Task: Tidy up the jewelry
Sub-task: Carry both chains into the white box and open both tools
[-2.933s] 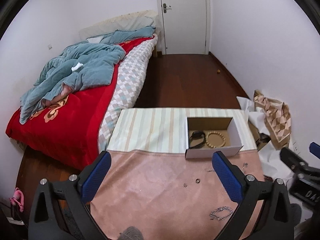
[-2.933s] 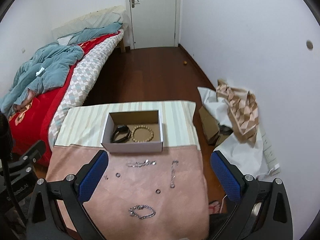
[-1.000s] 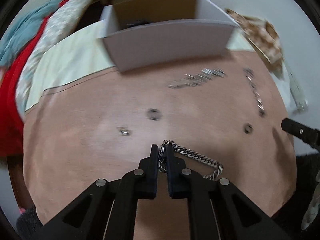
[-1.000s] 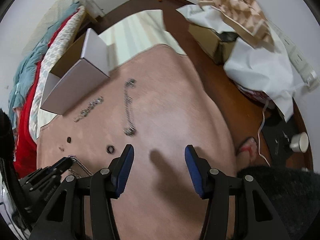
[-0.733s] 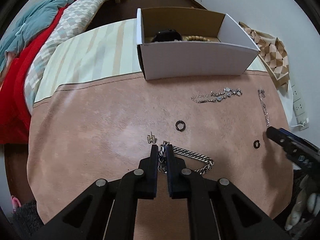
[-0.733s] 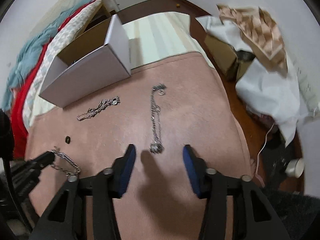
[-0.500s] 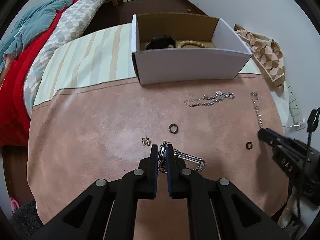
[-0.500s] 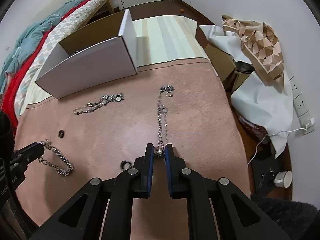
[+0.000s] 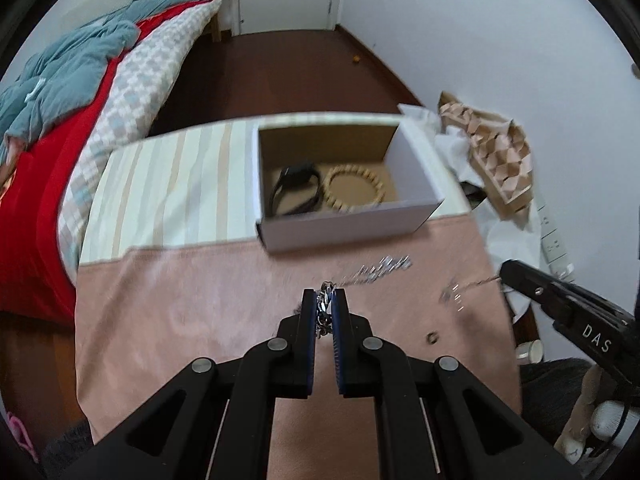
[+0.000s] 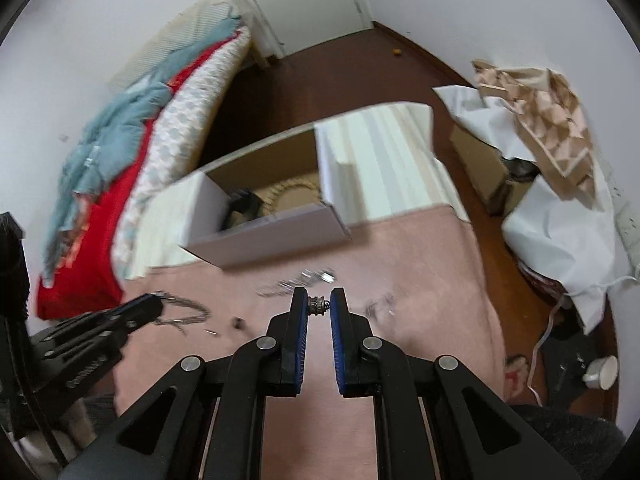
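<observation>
My left gripper (image 9: 324,308) is shut on a chunky silver chain bracelet (image 9: 323,312), lifted above the pink cloth (image 9: 180,320); in the right wrist view the chain (image 10: 184,310) hangs from its tip. My right gripper (image 10: 319,306) is shut on the beaded end of a thin silver necklace (image 10: 318,305), whose rest (image 10: 380,306) trails blurred to the right. An open white cardboard box (image 9: 348,228) ahead holds a black band (image 9: 296,192) and a wooden bead bracelet (image 9: 354,192). Another silver chain (image 9: 376,272) lies on the cloth before the box.
A small dark ring (image 9: 431,338) lies on the cloth at right, another small dark piece (image 10: 239,323) at left. A striped cloth (image 9: 172,192) covers the far half of the table. A bed (image 9: 60,120) stands left. Paper, bags and a cable clutter the floor at right (image 10: 560,216).
Both grippers have lifted and moved toward the box. The left carries the chunky chain up off the cloth; the right, which closed on the thin necklace's end, has raised it.
</observation>
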A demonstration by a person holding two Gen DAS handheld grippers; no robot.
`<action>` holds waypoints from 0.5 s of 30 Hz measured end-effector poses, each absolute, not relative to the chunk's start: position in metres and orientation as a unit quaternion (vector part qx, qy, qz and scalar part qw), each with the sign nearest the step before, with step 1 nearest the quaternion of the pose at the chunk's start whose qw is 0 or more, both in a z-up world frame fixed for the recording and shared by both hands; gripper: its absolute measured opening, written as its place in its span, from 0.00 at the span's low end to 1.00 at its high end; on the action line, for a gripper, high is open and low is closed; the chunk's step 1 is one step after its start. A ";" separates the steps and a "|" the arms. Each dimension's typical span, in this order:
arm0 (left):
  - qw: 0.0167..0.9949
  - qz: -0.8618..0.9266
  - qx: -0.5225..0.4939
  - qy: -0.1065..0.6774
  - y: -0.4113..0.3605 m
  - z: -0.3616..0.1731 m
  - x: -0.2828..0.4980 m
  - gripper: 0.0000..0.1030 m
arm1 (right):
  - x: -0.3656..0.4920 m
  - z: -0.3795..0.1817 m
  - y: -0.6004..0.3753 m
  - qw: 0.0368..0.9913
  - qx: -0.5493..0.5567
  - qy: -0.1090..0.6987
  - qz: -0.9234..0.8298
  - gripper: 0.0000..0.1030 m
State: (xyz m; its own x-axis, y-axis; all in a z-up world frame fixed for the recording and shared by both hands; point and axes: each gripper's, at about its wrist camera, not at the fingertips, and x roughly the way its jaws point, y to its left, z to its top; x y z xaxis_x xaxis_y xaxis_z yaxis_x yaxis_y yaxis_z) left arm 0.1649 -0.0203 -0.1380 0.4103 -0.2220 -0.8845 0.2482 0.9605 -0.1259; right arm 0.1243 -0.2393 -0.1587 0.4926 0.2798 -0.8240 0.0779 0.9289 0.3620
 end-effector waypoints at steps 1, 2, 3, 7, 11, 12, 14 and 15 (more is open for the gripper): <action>0.840 -0.144 0.014 0.522 -0.021 -0.133 0.167 0.05 | 0.129 -0.152 -0.238 0.844 0.181 0.500 0.070 0.11; 0.842 -0.150 0.017 0.517 -0.024 -0.125 0.172 0.05 | 0.132 -0.145 -0.236 0.844 0.182 0.498 0.079 0.11; 0.844 -0.156 0.019 0.512 -0.026 -0.117 0.176 0.05 | 0.139 -0.135 -0.234 0.844 0.181 0.496 0.090 0.11; 0.851 -0.170 0.025 0.496 -0.033 -0.093 0.195 0.05 | 0.162 -0.102 -0.229 0.851 0.176 0.482 0.114 0.11; 0.858 -0.175 0.024 0.482 -0.034 -0.076 0.220 0.05 | 0.192 -0.077 -0.227 0.857 0.171 0.469 0.123 0.11; 0.860 -0.174 0.023 0.480 -0.034 -0.073 0.230 0.05 | 0.203 -0.072 -0.225 0.859 0.167 0.468 0.124 0.11; 0.860 -0.172 0.021 0.480 -0.033 -0.073 0.245 0.05 | 0.220 -0.069 -0.223 0.860 0.161 0.469 0.125 0.11; 0.860 -0.170 0.019 0.481 -0.032 -0.074 0.251 0.05 | 0.231 -0.069 -0.222 0.858 0.159 0.472 0.125 0.11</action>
